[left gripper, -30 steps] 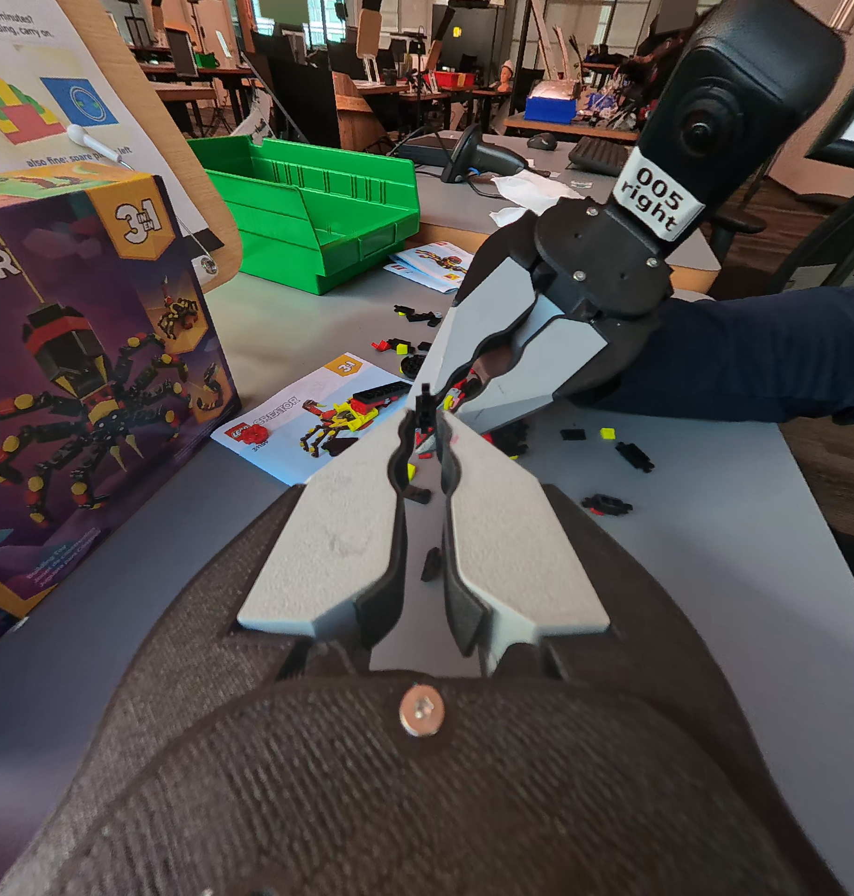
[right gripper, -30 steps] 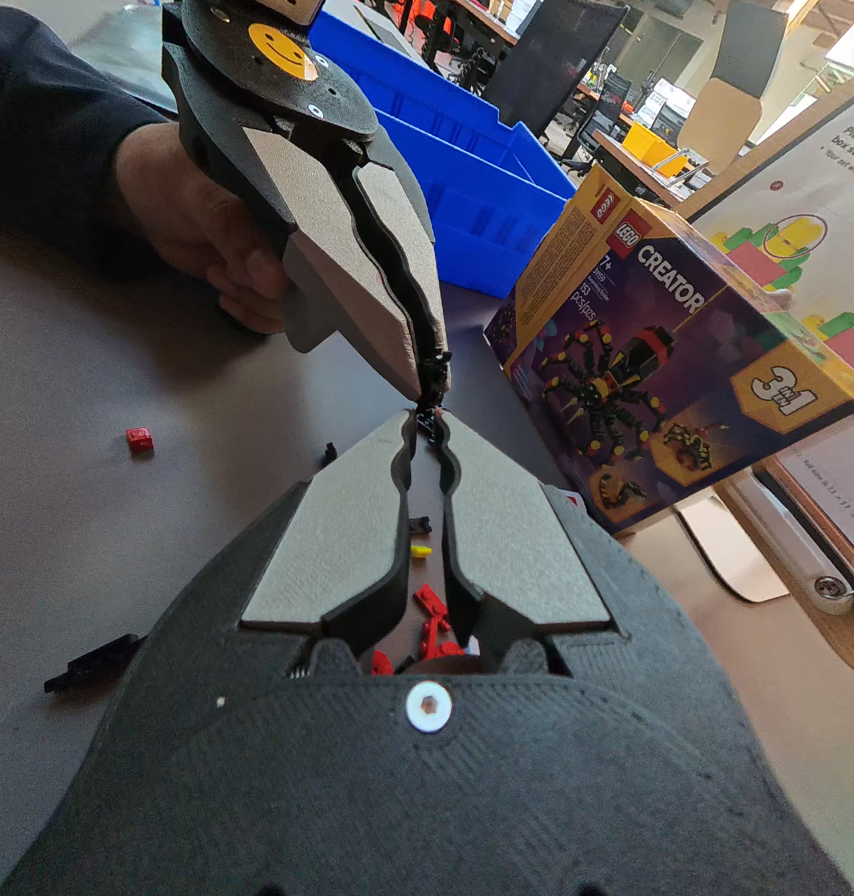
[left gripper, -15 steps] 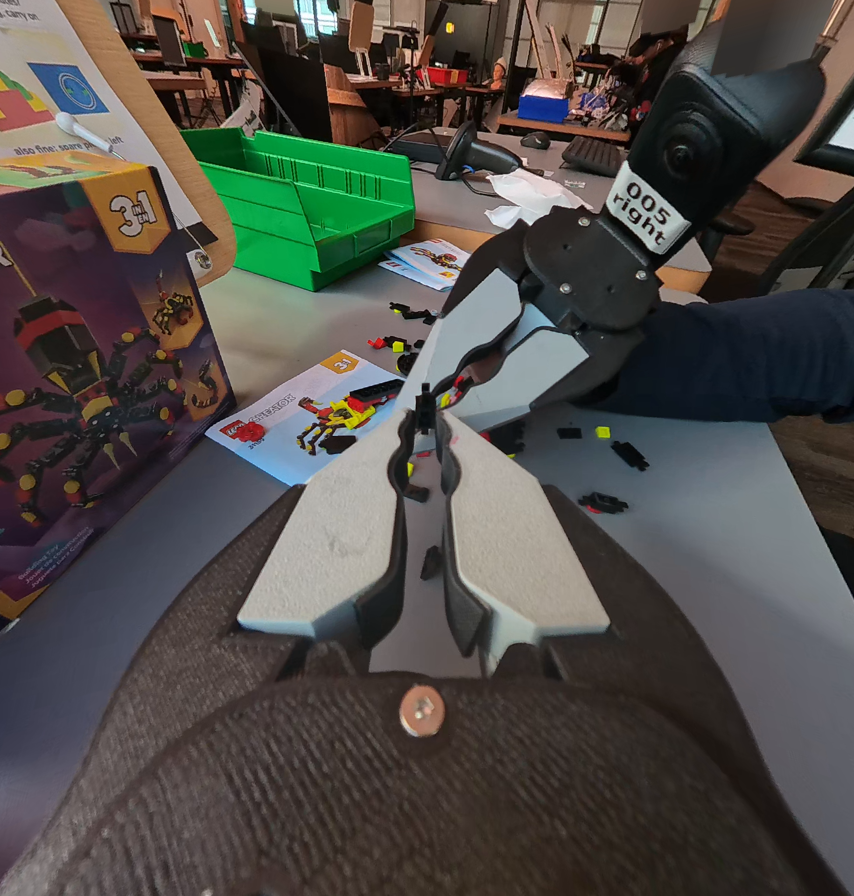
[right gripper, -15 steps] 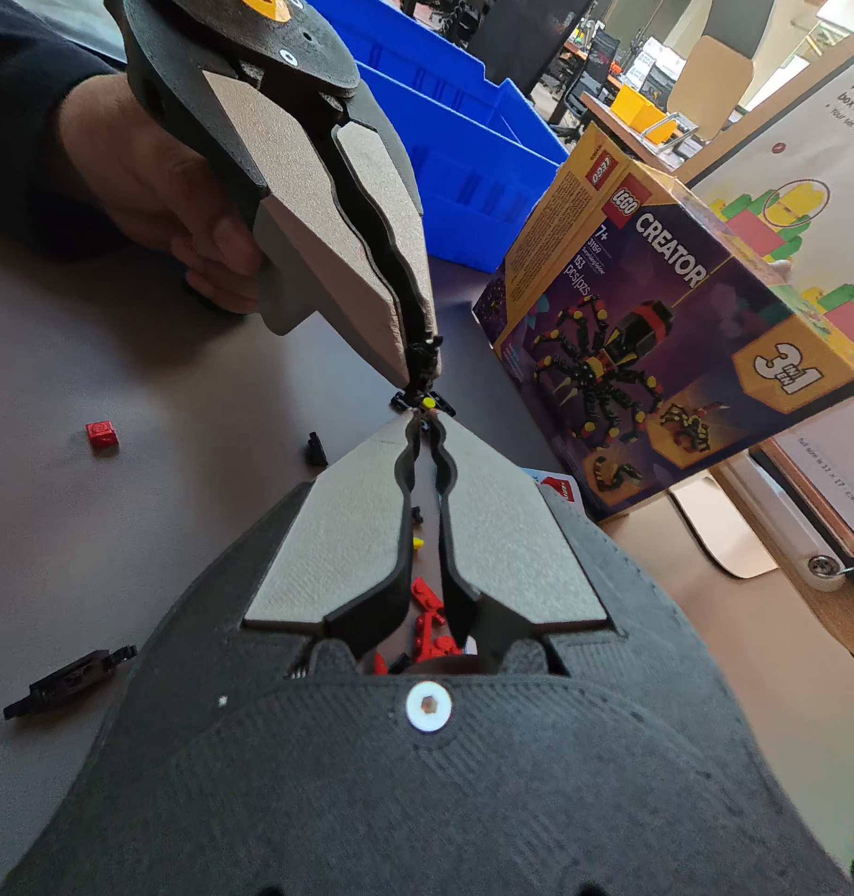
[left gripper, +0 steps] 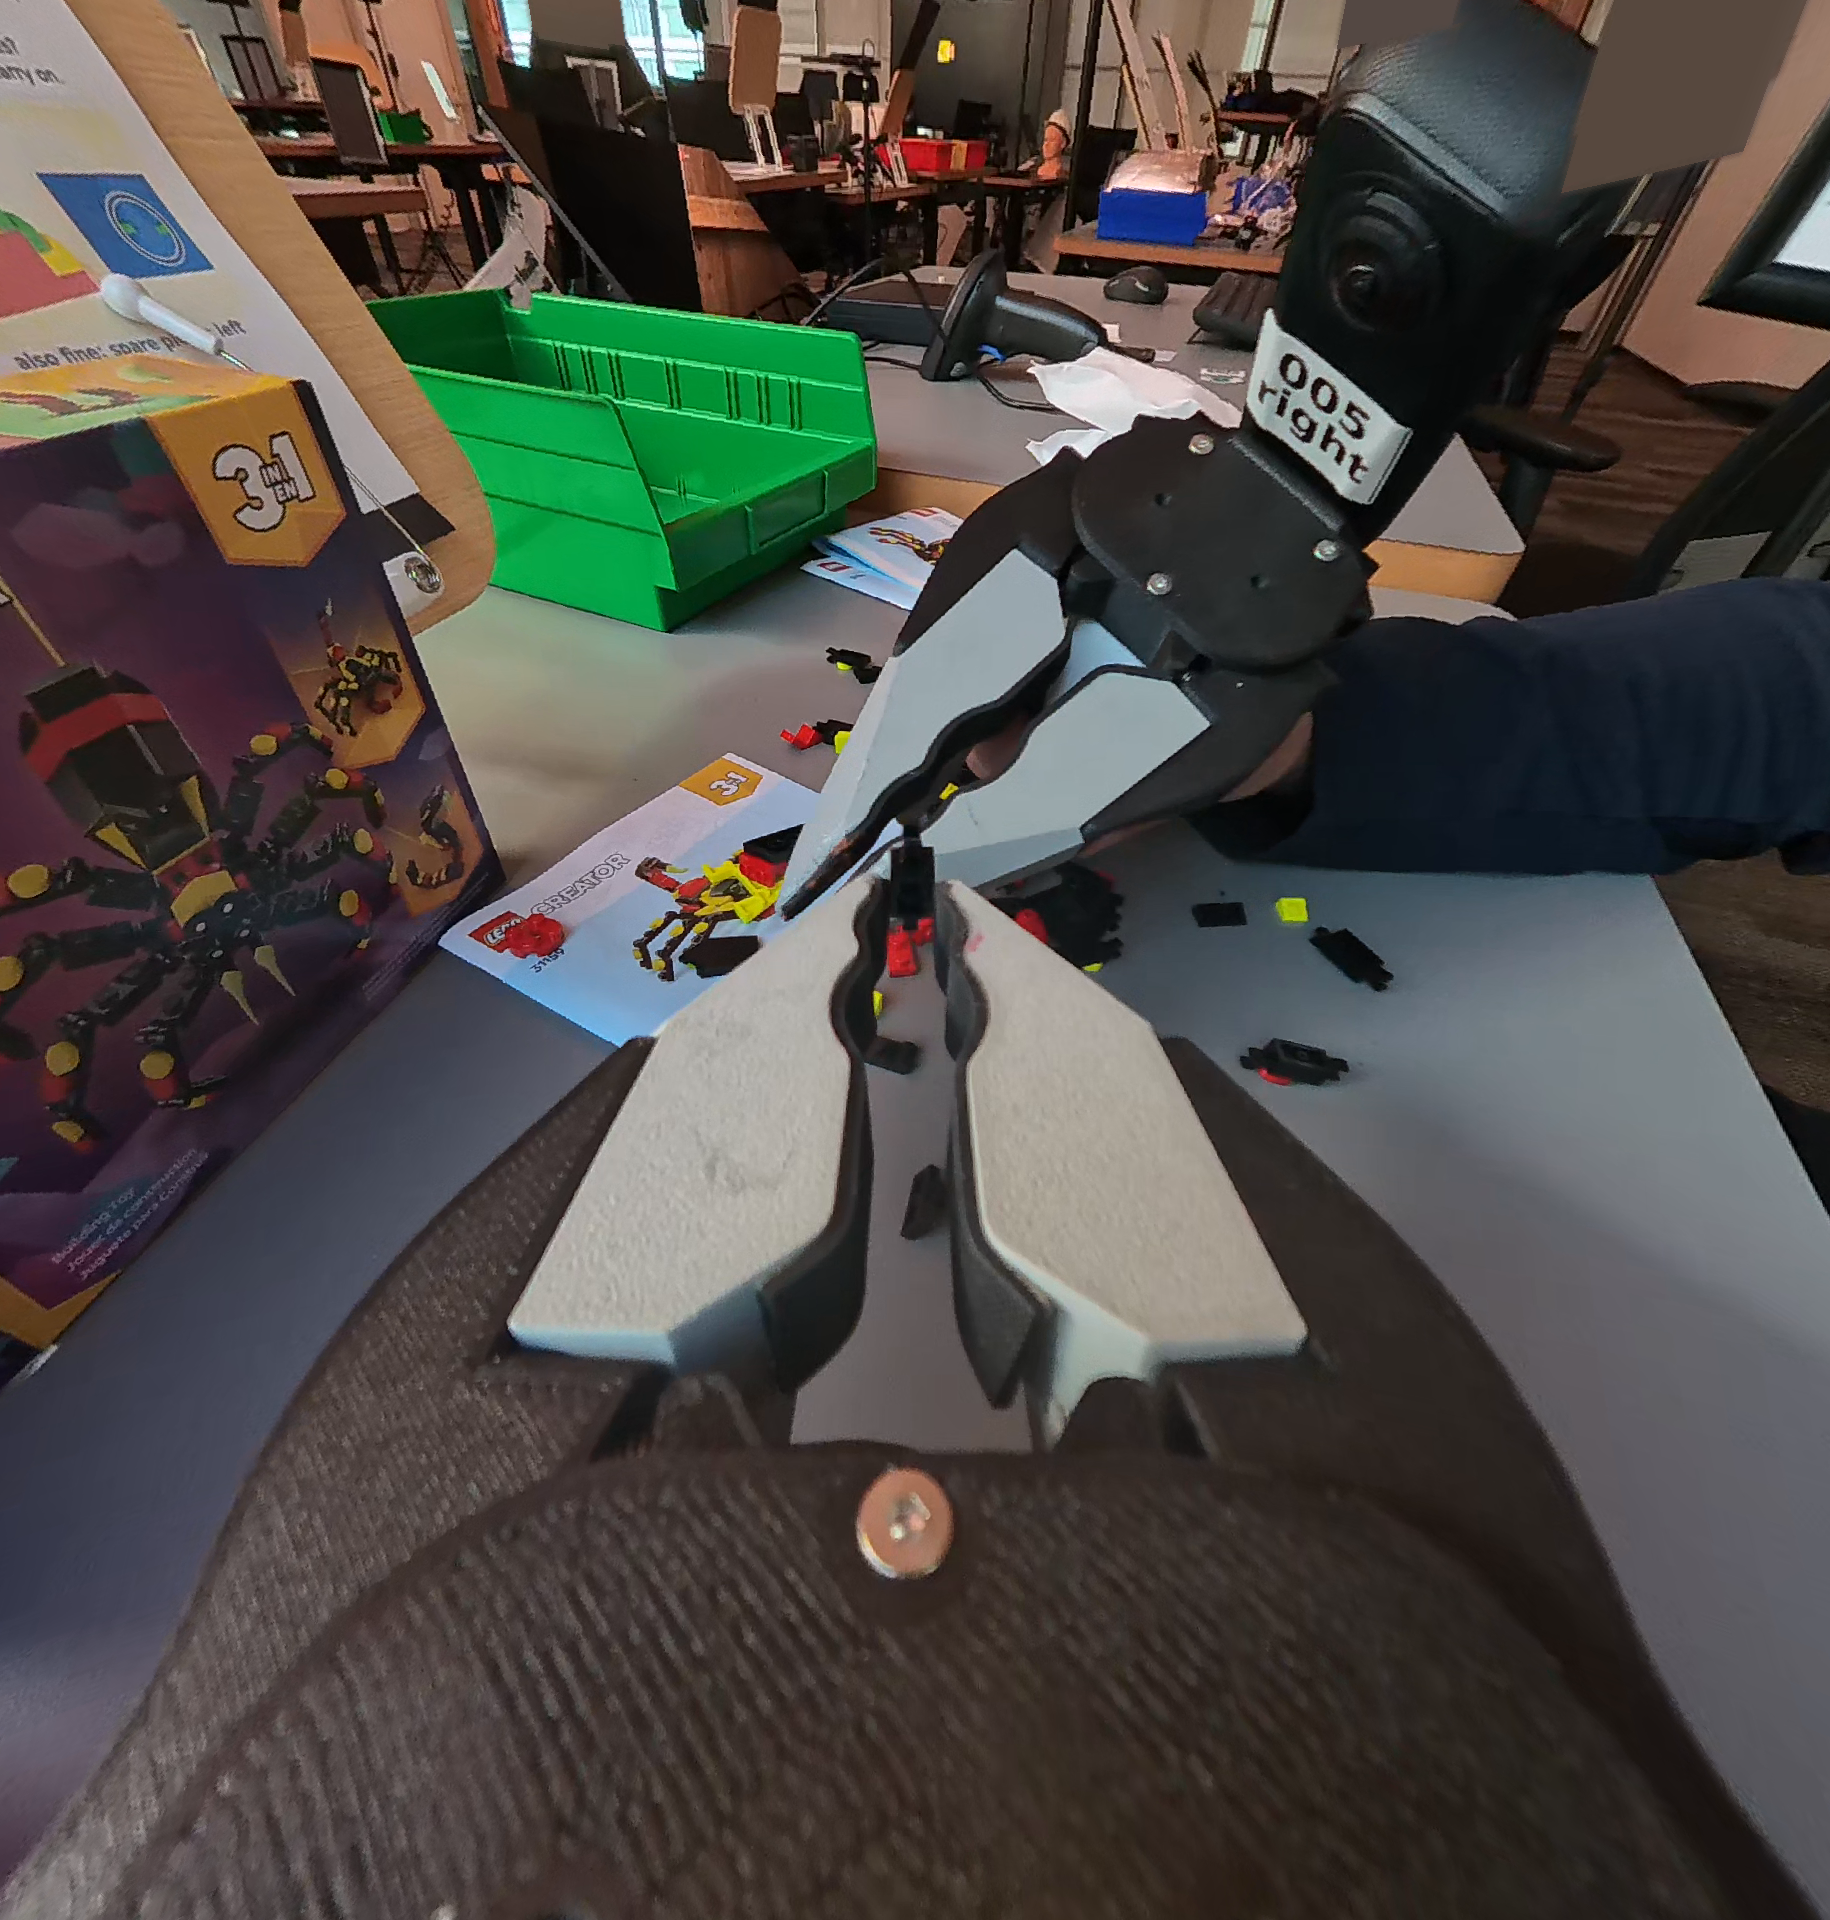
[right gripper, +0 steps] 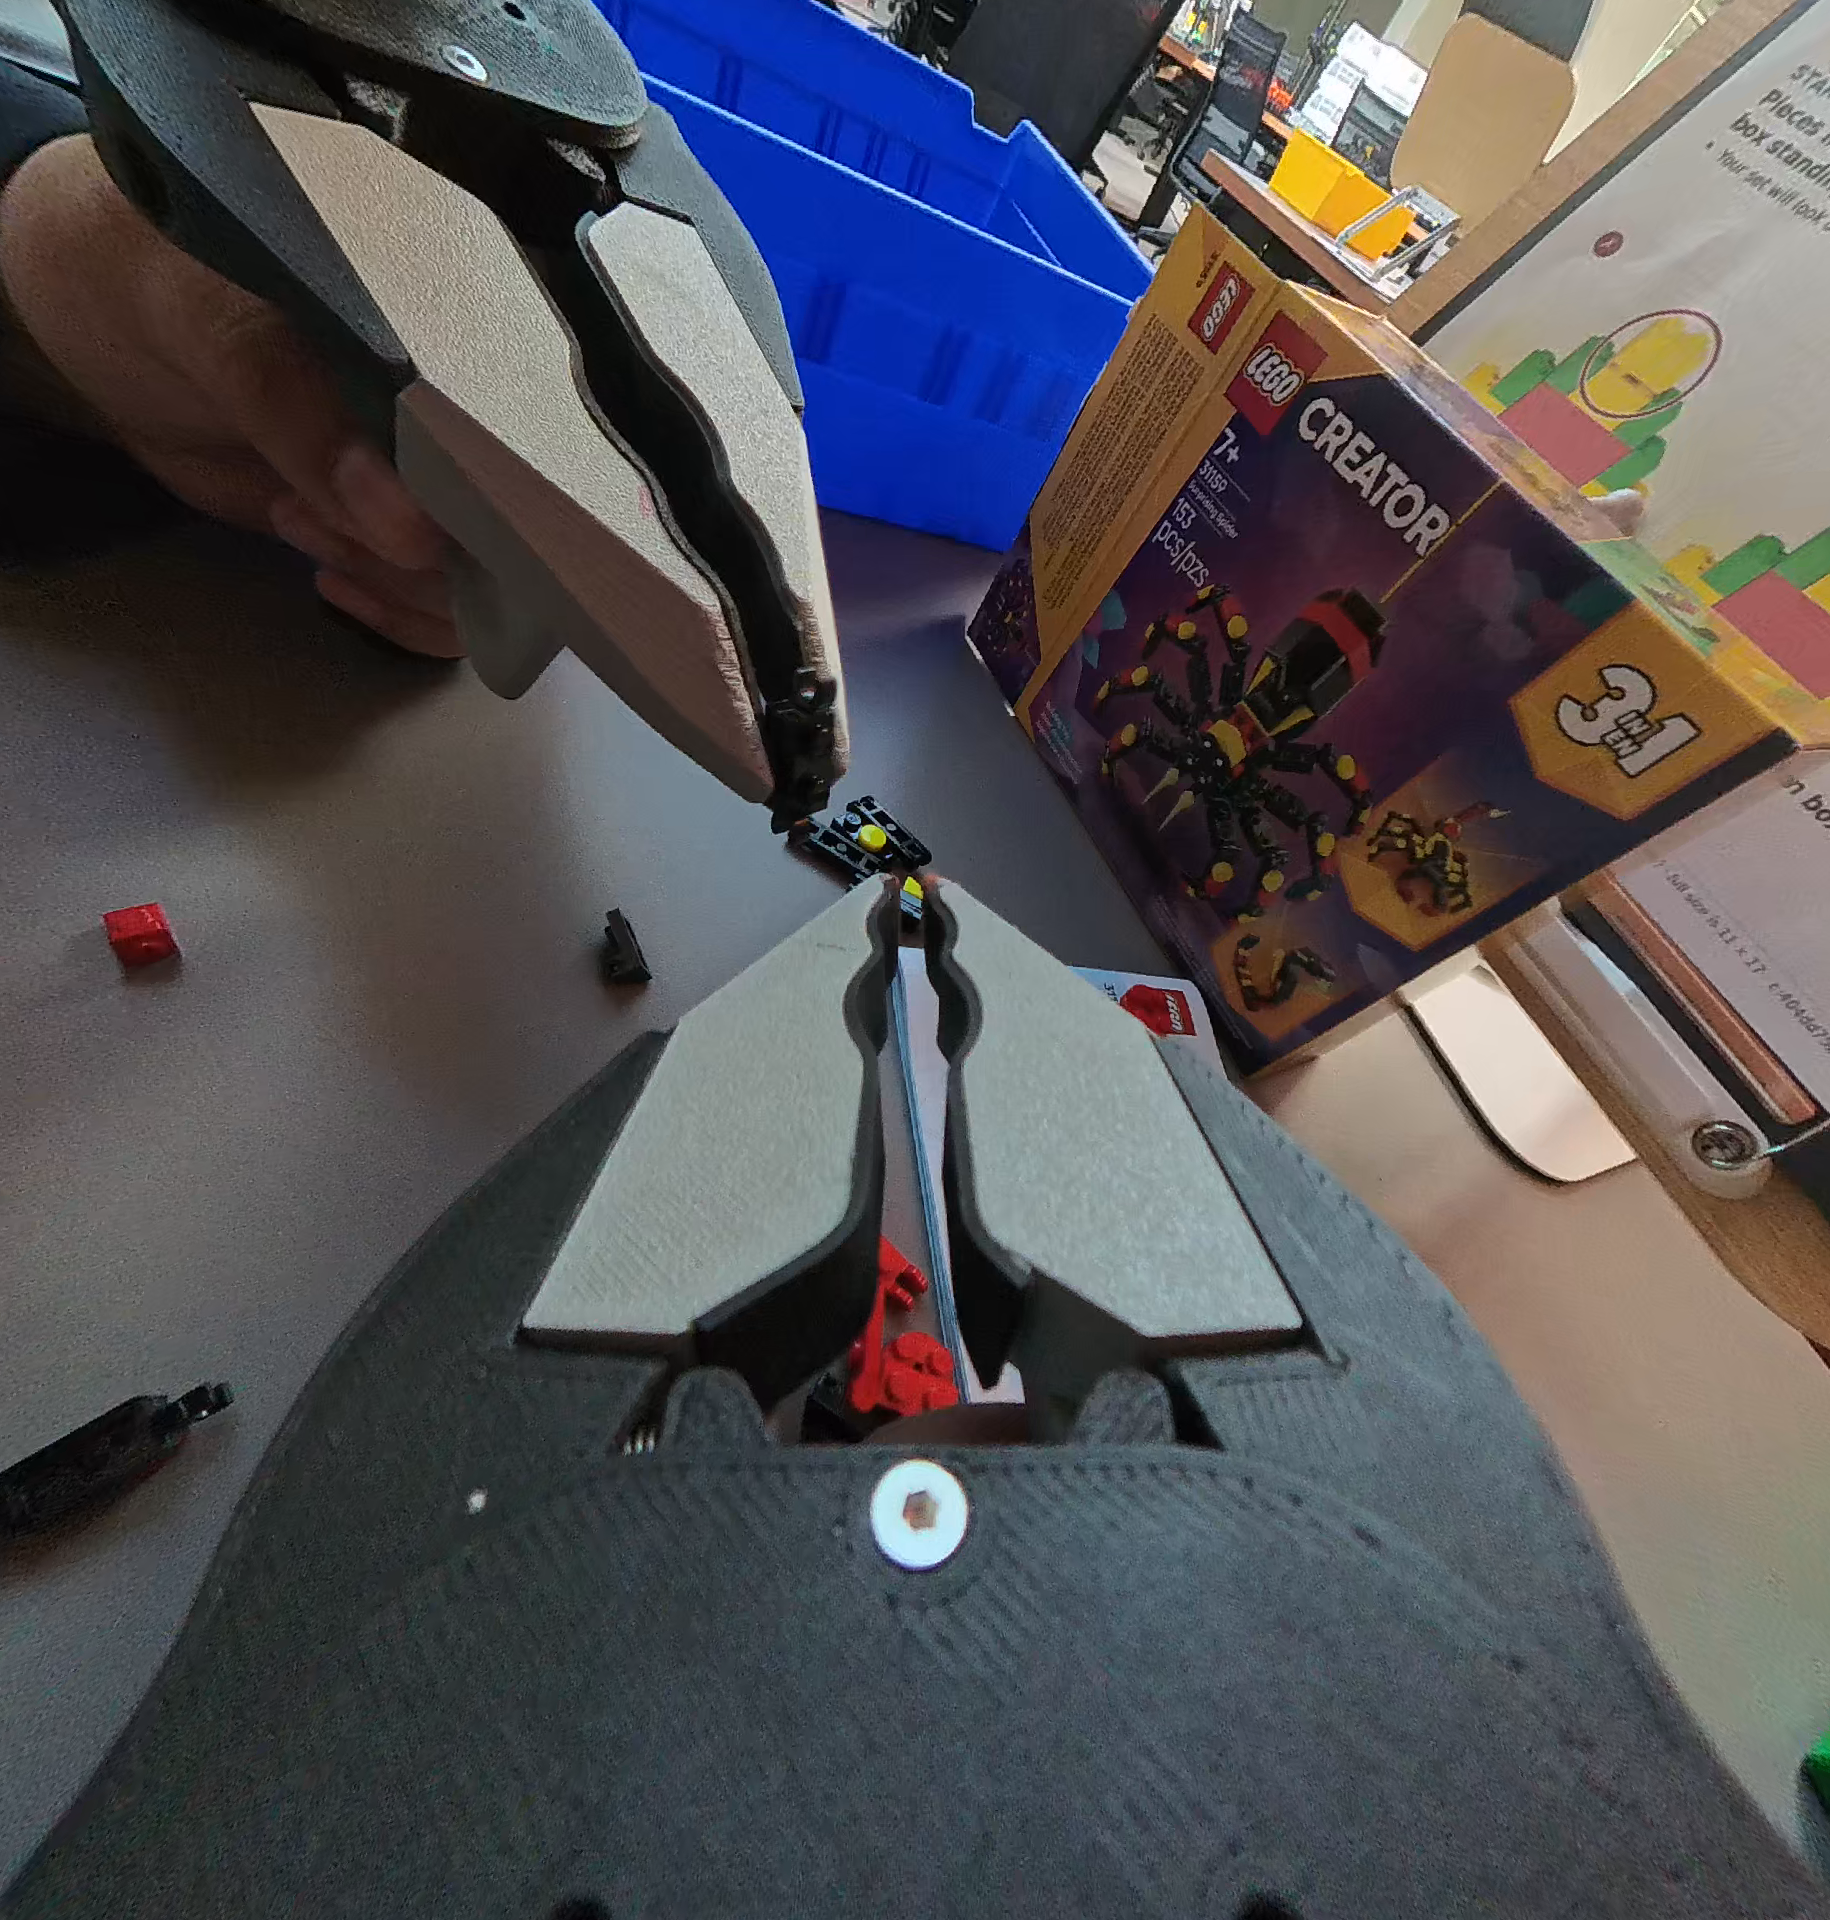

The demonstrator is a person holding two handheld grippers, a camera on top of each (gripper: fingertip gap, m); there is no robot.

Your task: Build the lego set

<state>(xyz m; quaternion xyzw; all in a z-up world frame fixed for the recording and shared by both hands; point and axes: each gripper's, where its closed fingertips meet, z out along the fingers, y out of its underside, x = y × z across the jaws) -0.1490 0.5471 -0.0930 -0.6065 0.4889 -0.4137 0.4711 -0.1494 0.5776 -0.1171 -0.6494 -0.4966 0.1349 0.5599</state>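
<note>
My left gripper (left gripper: 906, 902) is shut on a thin black lego piece (left gripper: 911, 868) that stands up from its tips. In the right wrist view the left gripper (right gripper: 802, 795) comes in from the upper left with the black piece (right gripper: 802, 732) in its tips. My right gripper (right gripper: 909, 890) is shut on a tiny black and yellow piece (right gripper: 911, 900). A small black plate with a yellow stud (right gripper: 867, 837) shows just beyond its tips, between the two grippers. In the left wrist view the right gripper (left gripper: 838, 862) points down-left beside the black piece.
The purple lego box (left gripper: 163, 779) stands left, also in the right wrist view (right gripper: 1358, 644). An instruction booklet (left gripper: 620, 904), a green bin (left gripper: 641, 447) and a blue bin (right gripper: 890, 260) sit around. Loose pieces (left gripper: 1347, 956), a red brick (right gripper: 140, 932) and black parts (right gripper: 625, 945) lie on the table. My two grippers' fingertips are within a few centimetres of each other.
The two grippers' tips met a second ago and now stand slightly apart. The black plate with the yellow stud now shows between them. Both stay shut.
</note>
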